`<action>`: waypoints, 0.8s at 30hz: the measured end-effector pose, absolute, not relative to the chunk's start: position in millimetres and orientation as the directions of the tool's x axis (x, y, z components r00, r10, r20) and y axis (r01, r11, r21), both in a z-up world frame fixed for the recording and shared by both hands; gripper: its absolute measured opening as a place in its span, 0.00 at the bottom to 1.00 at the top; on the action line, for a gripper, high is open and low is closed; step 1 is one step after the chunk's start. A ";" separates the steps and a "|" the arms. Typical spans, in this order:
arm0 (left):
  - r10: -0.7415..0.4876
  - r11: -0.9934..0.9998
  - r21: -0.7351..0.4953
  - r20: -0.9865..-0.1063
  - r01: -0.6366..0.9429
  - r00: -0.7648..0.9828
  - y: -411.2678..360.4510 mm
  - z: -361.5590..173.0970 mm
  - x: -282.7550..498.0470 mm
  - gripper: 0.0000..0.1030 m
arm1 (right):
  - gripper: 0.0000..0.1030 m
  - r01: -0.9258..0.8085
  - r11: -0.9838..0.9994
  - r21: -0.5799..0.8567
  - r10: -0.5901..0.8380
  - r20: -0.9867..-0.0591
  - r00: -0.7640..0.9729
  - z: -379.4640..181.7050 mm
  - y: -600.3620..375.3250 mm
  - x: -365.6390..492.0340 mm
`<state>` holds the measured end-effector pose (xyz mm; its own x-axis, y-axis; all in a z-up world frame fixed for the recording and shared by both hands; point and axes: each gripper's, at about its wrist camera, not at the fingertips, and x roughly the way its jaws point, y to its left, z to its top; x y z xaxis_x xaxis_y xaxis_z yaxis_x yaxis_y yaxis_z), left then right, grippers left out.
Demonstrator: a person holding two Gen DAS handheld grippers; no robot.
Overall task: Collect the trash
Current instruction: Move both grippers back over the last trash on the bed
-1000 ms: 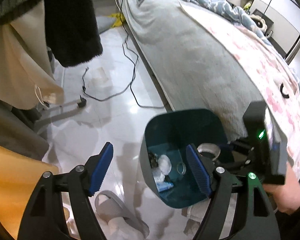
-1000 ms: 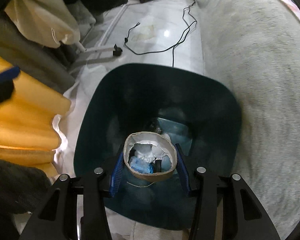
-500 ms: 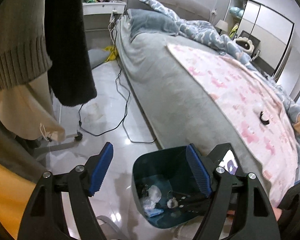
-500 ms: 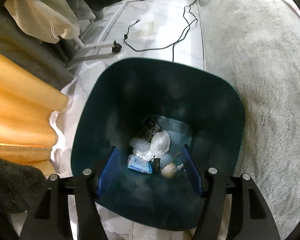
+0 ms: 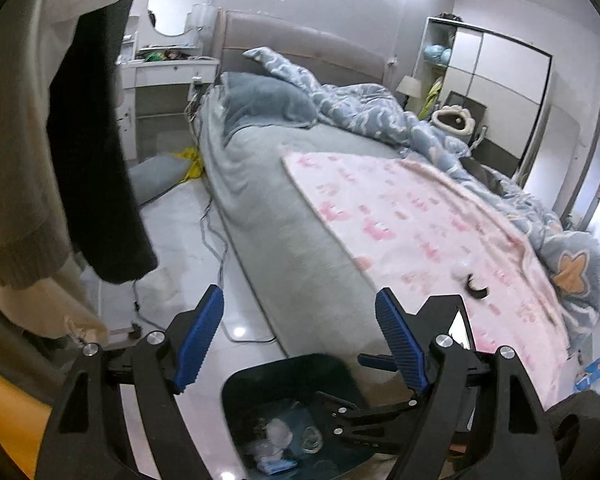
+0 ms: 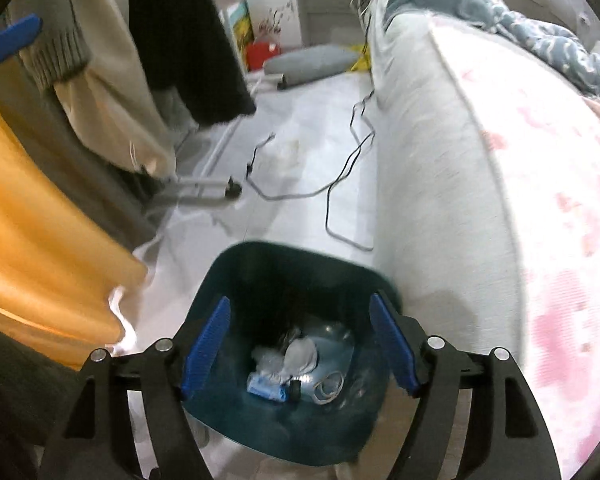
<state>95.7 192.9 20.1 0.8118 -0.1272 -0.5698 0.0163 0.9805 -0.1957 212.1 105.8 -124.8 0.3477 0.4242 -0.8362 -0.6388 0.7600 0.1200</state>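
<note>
Right wrist view shows my right hand-held gripper open and empty over the bin beside the bed; left hand-held gripper open too. Next, I'd fetch the dark scrap from the bed.

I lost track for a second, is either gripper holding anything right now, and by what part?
Nothing is held. The left gripper and right gripper are both open and empty above the bin.

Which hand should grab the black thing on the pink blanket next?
Probably the left gripper: its open, empty jaws face the black thing on the pink blanket. The right gripper points into the bin.
</note>
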 end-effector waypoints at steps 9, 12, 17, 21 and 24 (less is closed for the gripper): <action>-0.164 0.980 -0.186 -0.544 0.072 0.823 148.4 31.9 111.0 0.83 | 0.76 -0.592 0.802 0.078 0.426 -0.769 0.476 -72.8 43.1 237.5; -0.173 0.980 -0.180 -0.558 0.086 0.812 134.4 26.3 119.4 0.83 | 0.76 -0.564 0.822 0.075 0.418 -0.753 0.508 -59.3 16.3 248.6; -0.204 0.977 -0.174 -0.580 0.125 0.788 110.8 14.8 128.7 0.83 | 0.79 -0.512 0.856 0.062 0.388 -0.732 0.560 -47.1 -24.9 266.3; -0.238 0.971 -0.159 -0.602 0.178 0.762 86.8 5.9 134.8 0.83 | 0.80 -0.452 0.890 0.058 0.344 -0.734 0.585 -49.4 -56.5 284.6; -0.258 0.965 -0.118 -0.609 0.236 0.750 66.0 1.9 137.3 0.83 | 0.80 -0.422 0.905 0.057 0.325 -0.734 0.596 -49.2 -78.4 298.9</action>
<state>137.3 66.0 1.9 0.7502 -0.2579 -0.6088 0.2361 0.9646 -0.1177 298.9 -78.4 -49.2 0.5963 0.3247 -0.7342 -0.4223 0.9047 0.0572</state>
